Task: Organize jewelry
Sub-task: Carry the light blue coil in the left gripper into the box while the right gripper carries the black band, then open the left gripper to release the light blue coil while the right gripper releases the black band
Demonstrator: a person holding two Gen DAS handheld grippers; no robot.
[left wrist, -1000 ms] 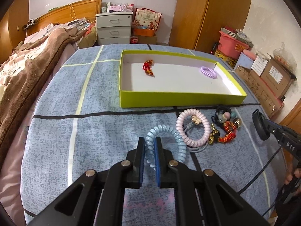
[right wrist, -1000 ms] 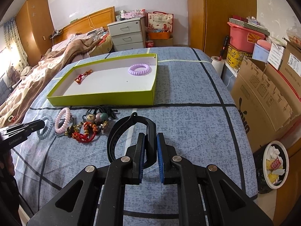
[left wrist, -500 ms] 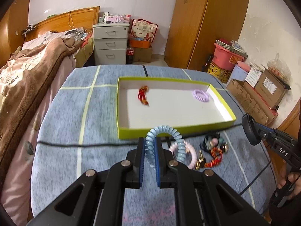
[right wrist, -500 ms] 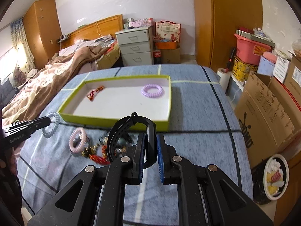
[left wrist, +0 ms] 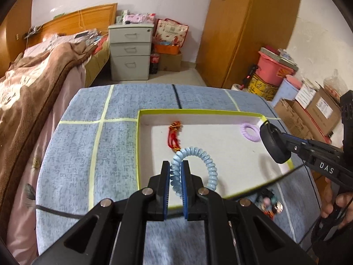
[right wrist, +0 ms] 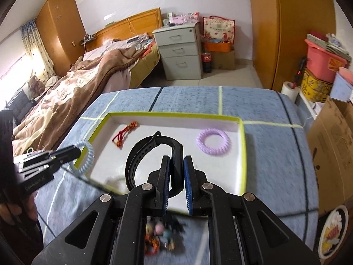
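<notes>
My left gripper (left wrist: 175, 165) is shut on a light blue spiral band (left wrist: 198, 154), held over the near left part of the yellow-edged white tray (left wrist: 138, 145). My right gripper (right wrist: 177, 161) is shut on a black strap band (right wrist: 141, 154), held above the tray's (right wrist: 242, 150) near side. Inside the tray lie a red knotted cord (left wrist: 174, 135) and a lilac spiral band (left wrist: 250, 131); both also show in the right wrist view, cord (right wrist: 124, 132) and lilac band (right wrist: 213, 141). In each view the other gripper shows with its band: right (left wrist: 274, 145), left (right wrist: 76, 152).
A blurred heap of beaded bracelets (left wrist: 269, 205) lies on the blue cloth just in front of the tray, also under my right gripper (right wrist: 163, 234). A bed with a brown blanket (left wrist: 33, 84) stands left; cardboard boxes (left wrist: 308, 112) and a pink tub stand right.
Both grippers have lifted their bands off the cloth and carried them forward over the tray. The bracelet heap has dropped back toward the near edge of both views.
</notes>
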